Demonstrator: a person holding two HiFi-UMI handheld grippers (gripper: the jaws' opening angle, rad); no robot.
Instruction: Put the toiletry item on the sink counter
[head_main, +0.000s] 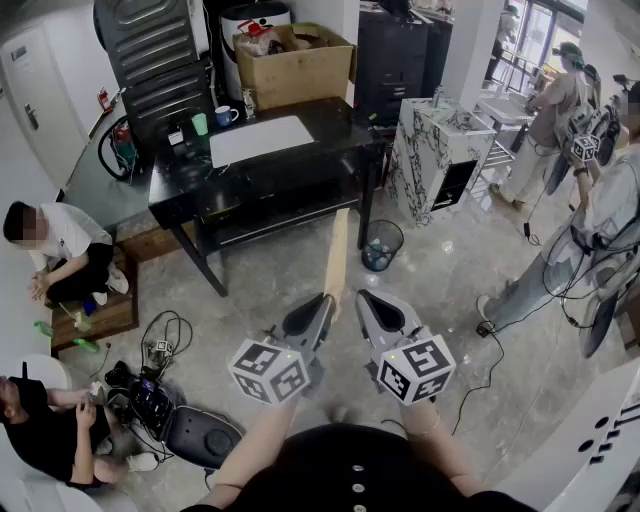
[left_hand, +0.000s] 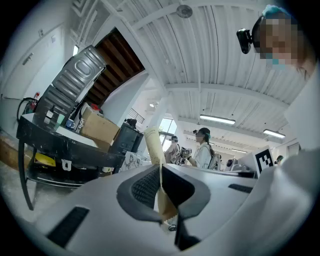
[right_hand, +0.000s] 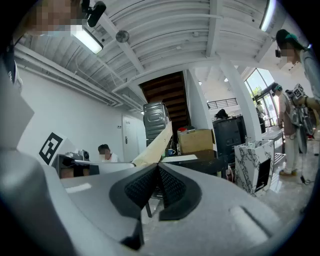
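Head view: two tongs (head_main: 312, 322) (head_main: 385, 314), one item (head_main: 337, 255).

Left grey-shell tool (head_main: 320, 308), right grey-shell tool (head_main: 372, 303): black ribbed pads (left_hand: 145, 187), white cubes with black square markers (head_main: 268, 370). Wearer: black top (head_main: 350, 468), white buttons (head_main: 357, 488).

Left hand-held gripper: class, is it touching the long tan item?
Touching. The left gripper view shows the left hand-held gripper clamping the long tan item between its jaws.

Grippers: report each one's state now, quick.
Left gripper: closed on the long beige toiletry item.
Right gripper: closed, nothing between its jaws.
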